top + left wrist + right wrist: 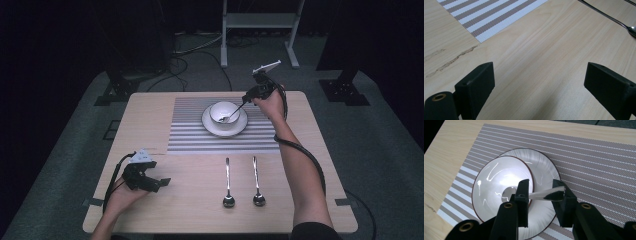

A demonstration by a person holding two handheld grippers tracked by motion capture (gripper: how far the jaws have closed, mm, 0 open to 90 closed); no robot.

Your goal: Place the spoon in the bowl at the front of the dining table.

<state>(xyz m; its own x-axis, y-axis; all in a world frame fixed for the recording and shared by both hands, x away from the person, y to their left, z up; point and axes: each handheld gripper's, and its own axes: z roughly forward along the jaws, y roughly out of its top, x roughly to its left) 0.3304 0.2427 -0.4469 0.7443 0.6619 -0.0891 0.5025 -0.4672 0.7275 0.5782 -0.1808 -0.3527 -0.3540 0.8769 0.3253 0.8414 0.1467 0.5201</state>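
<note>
The slim metal spoon (233, 114) lay slanted into the white ceramic bowl (223, 112), its scoop end down inside and its handle rising over the rim toward the right gripper (248, 98). In the right gripper view the two black jaws pinched the flat handle end of the spoon (544, 194) crosswise, directly above the bowl (499, 185). The bowl stood on a white round saucer with a thin dark rim (242, 127), and the saucer sat on a grey-and-white striped placemat (190, 135) laid across the far half of the pale wooden table (310, 150).

Two more metal spoons lay side by side on the bare wood nearer the person, handles pointing toward the placemat and bowls toward the table's near edge: one on the left (228, 187) and one on the right (257, 184), slightly apart.

The left gripper (159, 183) rested low at the near left part of the table, well apart from the spoons. In the left gripper view its jaws stood spread wide with nothing between them, over bare wood (544, 62), with a corner of the placemat (491, 17) ahead.
</note>
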